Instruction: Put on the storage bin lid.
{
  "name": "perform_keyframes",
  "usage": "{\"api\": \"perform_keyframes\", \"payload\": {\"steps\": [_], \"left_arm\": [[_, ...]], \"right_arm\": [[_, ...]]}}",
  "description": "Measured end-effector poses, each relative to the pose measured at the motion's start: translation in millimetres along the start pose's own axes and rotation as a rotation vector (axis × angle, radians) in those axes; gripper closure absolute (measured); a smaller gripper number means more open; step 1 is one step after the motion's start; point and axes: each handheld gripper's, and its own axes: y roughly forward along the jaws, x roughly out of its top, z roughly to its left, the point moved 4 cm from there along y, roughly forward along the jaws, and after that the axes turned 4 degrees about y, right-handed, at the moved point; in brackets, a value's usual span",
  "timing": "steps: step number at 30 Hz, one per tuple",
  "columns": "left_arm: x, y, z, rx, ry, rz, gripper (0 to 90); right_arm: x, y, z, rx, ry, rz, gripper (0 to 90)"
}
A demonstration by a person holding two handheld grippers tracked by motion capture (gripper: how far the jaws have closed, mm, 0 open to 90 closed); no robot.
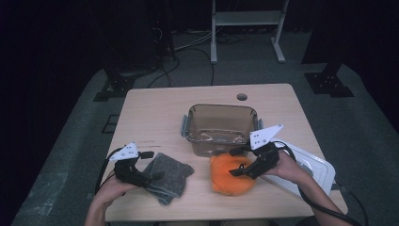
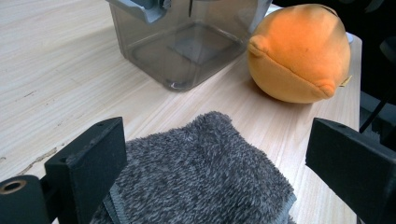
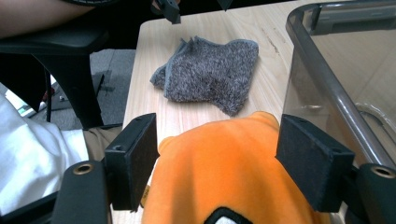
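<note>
Straddling the orange plush [image 3: 224, 172] with jaws wide, right gripper [image 1: 242, 162] not visibly pressing it; plush on table [image 1: 155, 108] just in front of clear bin [image 1: 221, 125]. Hovering over grey cloth [image 2: 196, 172], left gripper [image 1: 150, 165] wide open, gripping nothing.

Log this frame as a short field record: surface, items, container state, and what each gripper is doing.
surface: wooden table
items: orange plush toy, grey cloth, clear plastic bin, white lid
bin state: open, nothing visible inside
cloth: folded, lying flat at the table's near left
toy: in front of the bin, on the table
left gripper: jaws open, straddling the cloth's edge, not pinching
right gripper: jaws wide on either side of the toy; firm grip unclear
</note>
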Motion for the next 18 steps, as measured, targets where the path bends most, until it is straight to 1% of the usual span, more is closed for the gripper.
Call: {"api": "perform_keyframes", "payload": {"steps": [7,10,12,18], "left_arm": [[-1.2,1.7,0.8,-0.007,-0.003,0.007,4.5],[-1.5,2.0,0.6,-0.007,-0.004,0.008,4.4],[-1.5,2.2,0.2,-0.005,-0.003,0.010,4.5],[-1.4,2.6,-1.0,-0.007,-0.002,0.011,4.5]], "right_arm": [[-6.3,11.1,-6.3,-0.007,0.001,0.041,28.0],[-10.2,15.0,-7.0,-0.008,0.001,0.056,28.0],[-12.9,16.7,-6.9,-0.011,-0.003,0.057,29.0],[-20.6,18.8,-7.0,-0.043,-0.024,0.085,29.7]]}}
